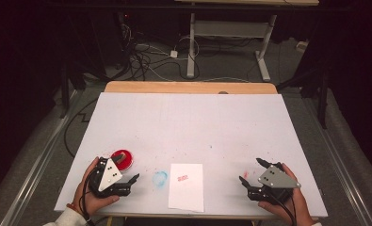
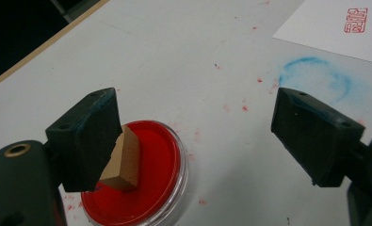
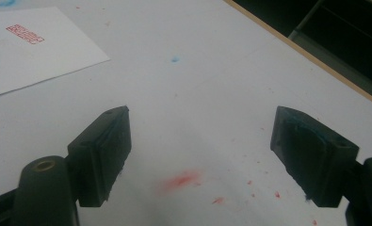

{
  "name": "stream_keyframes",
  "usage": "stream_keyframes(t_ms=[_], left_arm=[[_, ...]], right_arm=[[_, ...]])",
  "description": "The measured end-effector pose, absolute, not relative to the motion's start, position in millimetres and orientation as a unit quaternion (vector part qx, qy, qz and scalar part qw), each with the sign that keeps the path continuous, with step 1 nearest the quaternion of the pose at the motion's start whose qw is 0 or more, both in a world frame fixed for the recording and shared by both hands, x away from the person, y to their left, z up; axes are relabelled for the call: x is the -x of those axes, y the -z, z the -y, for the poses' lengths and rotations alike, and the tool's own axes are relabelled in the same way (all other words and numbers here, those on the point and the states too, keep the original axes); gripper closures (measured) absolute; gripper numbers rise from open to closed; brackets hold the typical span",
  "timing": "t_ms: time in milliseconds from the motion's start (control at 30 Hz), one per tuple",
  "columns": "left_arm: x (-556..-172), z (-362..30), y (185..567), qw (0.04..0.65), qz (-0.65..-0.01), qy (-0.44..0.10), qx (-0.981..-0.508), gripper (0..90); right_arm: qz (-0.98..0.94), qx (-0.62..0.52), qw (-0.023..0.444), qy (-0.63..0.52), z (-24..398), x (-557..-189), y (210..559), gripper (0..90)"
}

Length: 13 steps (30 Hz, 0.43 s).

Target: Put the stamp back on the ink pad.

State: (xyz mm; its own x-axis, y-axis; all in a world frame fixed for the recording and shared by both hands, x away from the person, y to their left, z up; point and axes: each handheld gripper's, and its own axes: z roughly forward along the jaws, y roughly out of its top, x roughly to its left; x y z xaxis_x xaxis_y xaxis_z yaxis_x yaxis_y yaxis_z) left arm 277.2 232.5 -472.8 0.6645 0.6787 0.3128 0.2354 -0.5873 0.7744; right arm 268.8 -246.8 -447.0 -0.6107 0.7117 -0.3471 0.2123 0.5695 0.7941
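Status from my end: left hand-held gripper (image 1: 122, 176) sits at the near-left of the white worktop (image 1: 188, 122), jaws spread wide, nothing clamped between them. In the left gripper view the wooden stamp block (image 2: 122, 160) stands in the red ink pad (image 2: 148, 179), a round clear-rimmed dish; the block is right at the inner face of the jaw on that view's left, and I can't tell whether it touches it. The other jaw is well clear of it. From the high view the ink pad (image 1: 122, 159) is just beyond the left hand-held gripper, partly covered by its grey plate. Right hand-held gripper (image 1: 252, 172) is at the near-right of the worktop, well apart from the left one, jaws also wide open and holding nothing; its own view has bare worktop between them with red smears and specks. White paper sheet (image 1: 187, 186) lies flat between the two grippers near the front edge, with a red stamp mark (image 1: 183, 178) on its upper half. A blue ring smudge (image 1: 160, 178) is on the worktop just left of the sheet, between it and the left hand-held gripper. Red specks are scattered around the ink pad.
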Motion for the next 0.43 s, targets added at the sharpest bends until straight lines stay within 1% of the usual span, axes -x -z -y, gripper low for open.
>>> stream_keyframes(t_ms=[433], left_arm=[[-279.4, -230.7, 472.9, 0.36, -0.275, -0.303, -0.839, 15.9]], right_arm=[[-0.819, -0.285, 0.334, -0.369, 248.3, -271.0, 449.1, 21.3]])
